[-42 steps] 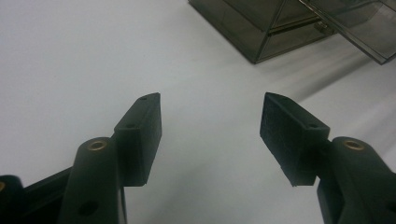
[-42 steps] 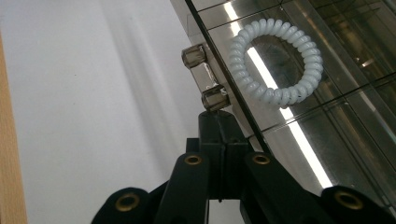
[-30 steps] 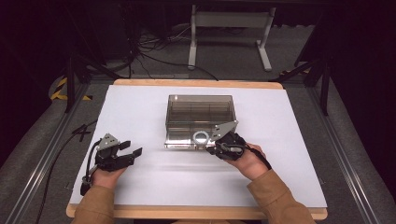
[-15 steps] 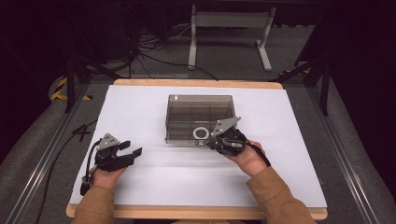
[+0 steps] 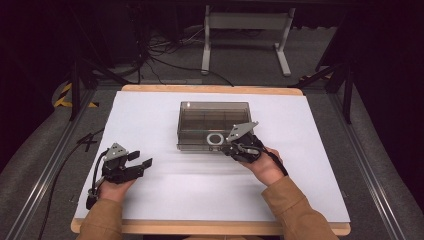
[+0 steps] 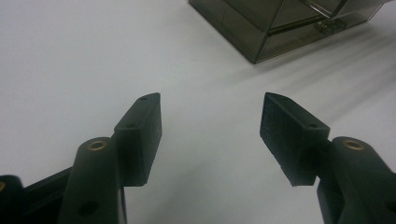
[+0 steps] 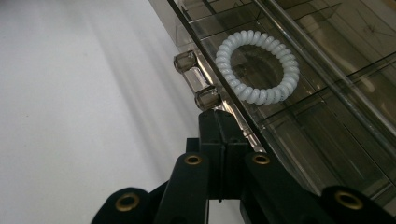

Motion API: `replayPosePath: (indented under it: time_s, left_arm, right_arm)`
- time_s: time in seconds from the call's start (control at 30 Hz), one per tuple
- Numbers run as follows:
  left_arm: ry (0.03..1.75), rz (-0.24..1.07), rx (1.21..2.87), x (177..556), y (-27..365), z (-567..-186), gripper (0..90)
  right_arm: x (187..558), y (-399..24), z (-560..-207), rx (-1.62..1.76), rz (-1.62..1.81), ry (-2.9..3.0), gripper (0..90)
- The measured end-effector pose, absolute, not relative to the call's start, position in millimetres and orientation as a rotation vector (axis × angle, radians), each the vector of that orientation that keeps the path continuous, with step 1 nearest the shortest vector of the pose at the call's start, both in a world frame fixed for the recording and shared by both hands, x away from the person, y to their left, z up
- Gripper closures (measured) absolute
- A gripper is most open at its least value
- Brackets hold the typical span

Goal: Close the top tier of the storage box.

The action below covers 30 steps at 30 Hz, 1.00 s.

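A smoky clear compartment box (image 5: 210, 112) stands at the middle of the white table. A white coil hair tie (image 5: 215, 139) appears to lie in its front middle compartment; the right gripper view shows the hair tie (image 7: 258, 67) close up. My right gripper (image 5: 227, 149) is shut with nothing between its jaws. Its tips (image 7: 220, 116) rest against the box's (image 7: 327, 116) front rim, right beside the clear latch (image 7: 196, 77). My left gripper (image 5: 141, 159) sits open near the table's left front, well apart from the box. Its jaws (image 6: 210, 121) hold nothing, and a corner of the box (image 6: 261, 23) is beyond them.
A white sheet (image 5: 150, 120) covers the wood-edged table. Bare surface lies all around the box. A cable (image 5: 95, 172) trails from the left gripper off the table's left side. Metal stands and cables are on the floor beyond the far edge.
My right gripper has crept slightly toward the box's front edge, still shut. The left gripper has stayed put.
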<state>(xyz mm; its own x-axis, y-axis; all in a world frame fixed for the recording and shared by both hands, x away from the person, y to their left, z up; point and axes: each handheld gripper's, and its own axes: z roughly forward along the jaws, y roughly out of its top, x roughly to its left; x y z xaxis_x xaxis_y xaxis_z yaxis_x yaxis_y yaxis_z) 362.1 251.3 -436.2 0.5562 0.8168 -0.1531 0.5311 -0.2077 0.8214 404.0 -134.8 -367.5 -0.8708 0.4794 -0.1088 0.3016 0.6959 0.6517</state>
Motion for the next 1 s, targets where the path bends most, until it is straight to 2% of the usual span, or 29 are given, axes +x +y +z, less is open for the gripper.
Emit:
replayPosePath:
  time_s: [1.0]
  left_arm:
    - [1.095, 0.404, 1.882, 362.5, 251.8, -436.5, 39.5]
  right_arm:
    - [422.2, -136.3, -372.6, 0.719, 0.990, 2.533, 90.0]
